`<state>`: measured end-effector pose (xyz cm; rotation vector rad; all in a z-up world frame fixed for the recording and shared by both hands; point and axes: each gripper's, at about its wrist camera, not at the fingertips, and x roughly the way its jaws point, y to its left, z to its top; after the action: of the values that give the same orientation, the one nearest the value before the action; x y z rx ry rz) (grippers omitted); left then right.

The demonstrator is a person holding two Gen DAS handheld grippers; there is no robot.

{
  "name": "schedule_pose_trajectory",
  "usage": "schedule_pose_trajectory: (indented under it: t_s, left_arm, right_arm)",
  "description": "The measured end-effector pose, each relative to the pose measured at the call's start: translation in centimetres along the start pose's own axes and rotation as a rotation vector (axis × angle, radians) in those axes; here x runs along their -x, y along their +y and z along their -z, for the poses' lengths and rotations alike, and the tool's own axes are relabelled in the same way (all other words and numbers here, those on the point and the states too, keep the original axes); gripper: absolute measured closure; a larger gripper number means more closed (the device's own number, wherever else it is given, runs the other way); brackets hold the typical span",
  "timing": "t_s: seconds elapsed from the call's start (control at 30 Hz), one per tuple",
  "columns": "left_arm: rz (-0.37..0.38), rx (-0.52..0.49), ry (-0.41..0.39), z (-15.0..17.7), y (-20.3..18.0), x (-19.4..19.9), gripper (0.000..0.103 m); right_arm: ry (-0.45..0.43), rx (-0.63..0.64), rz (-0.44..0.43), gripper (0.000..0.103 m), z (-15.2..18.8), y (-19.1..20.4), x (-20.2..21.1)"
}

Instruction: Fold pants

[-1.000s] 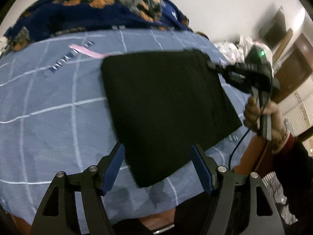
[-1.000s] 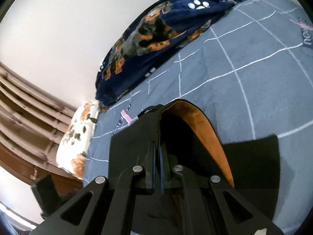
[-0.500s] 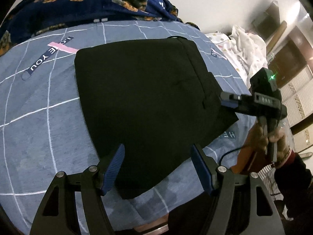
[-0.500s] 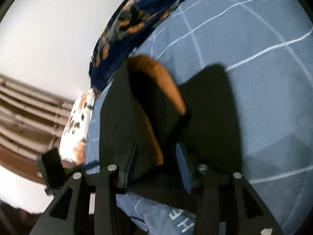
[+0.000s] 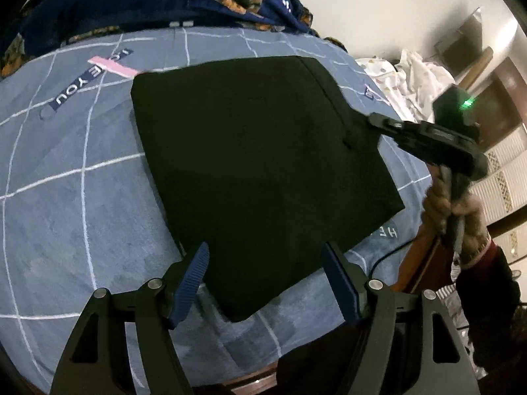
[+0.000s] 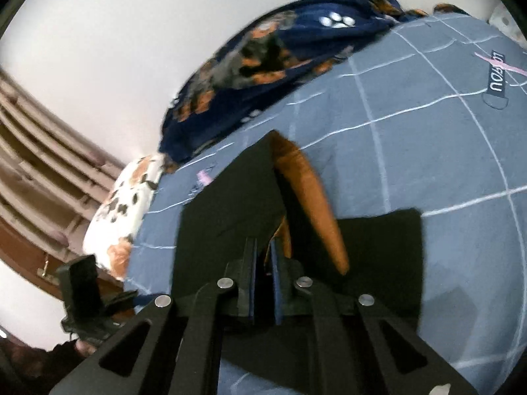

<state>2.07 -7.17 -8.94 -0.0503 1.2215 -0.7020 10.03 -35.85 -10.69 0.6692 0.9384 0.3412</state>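
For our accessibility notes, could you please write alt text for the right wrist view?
The right gripper is shut on a raised edge of the folded black pants, showing their orange lining. The pants lie on a blue-grey bedspread with white grid lines. A dark blue patterned blanket is bunched along the wall behind, and the left gripper shows at lower left.

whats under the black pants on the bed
The black pants lie on the blue grid bedsheet, which shows all around them. The right gripper lifts one edge, baring orange lining; anything else beneath is covered.
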Motion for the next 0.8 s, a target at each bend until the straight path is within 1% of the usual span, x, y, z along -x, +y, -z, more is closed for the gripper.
schedule_pose_trajectory:
  t_s: [0.03,0.07,0.17,0.2,0.27,0.3,0.33,0.37,0.4,0.43,0.53,0.6,0.77,0.8]
  left_arm:
    - [-0.003,0.0,0.004,0.1,0.0,-0.1,0.031]
    - [-0.006,-0.002,0.007,0.1,-0.1,-0.2,0.031]
    - [-0.011,-0.01,0.01,0.2,-0.2,-0.3,0.031]
    - [-0.014,-0.011,0.013,0.2,-0.2,-0.3,0.031]
    - [-0.012,-0.007,0.013,0.1,-0.2,-0.3,0.031]
    - [-0.009,-0.004,0.011,0.0,-0.1,-0.4,0.031]
    - [-0.007,-0.001,0.011,-0.1,0.0,-0.4,0.031]
    - [-0.006,0.004,0.012,-0.2,0.1,-0.4,0.031]
    - [-0.004,0.009,0.011,-0.3,0.2,-0.5,0.031]
    - [-0.002,0.012,0.011,-0.3,0.2,-0.5,0.031]
    - [0.003,0.018,0.009,-0.3,0.5,-0.5,0.031]
    - [0.003,0.021,0.009,-0.3,0.7,-0.5,0.03]
    - [0.002,0.026,0.012,-0.1,0.8,-0.4,0.03]
    - [0.002,0.027,0.011,-0.1,0.8,-0.3,0.03]
  right_arm:
    - [0.014,0.003,0.042,0.095,-0.1,-0.4,-0.7]
    - [0.026,-0.006,0.05,0.095,-0.1,-0.9,-1.2]
    - [0.032,-0.075,0.018,0.095,0.2,-2.6,-1.7]
    - [0.028,-0.096,-0.01,0.093,0.3,-2.9,-1.5]
    - [-0.001,-0.137,-0.027,0.092,0.5,-3.4,-0.6]
    - [-0.013,-0.151,-0.035,0.089,0.5,-3.6,-0.2]
    - [-0.02,-0.164,-0.044,0.084,0.4,-4.0,0.1]
    - [-0.018,-0.176,-0.039,0.08,0.3,-4.2,0.3]
    - [-0.009,-0.183,-0.03,0.069,0.3,-4.3,0.2]
    - [0.011,-0.188,-0.024,0.062,0.4,-4.4,-0.1]
    - [0.07,-0.181,-0.041,0.061,1.0,-4.1,-1.2]
    - [0.108,-0.159,-0.023,0.061,1.4,-3.7,-2.0]
    - [0.115,-0.153,-0.042,0.061,1.4,-3.2,-2.9]
    - [0.12,-0.147,-0.035,0.068,1.4,-2.9,-3.3]
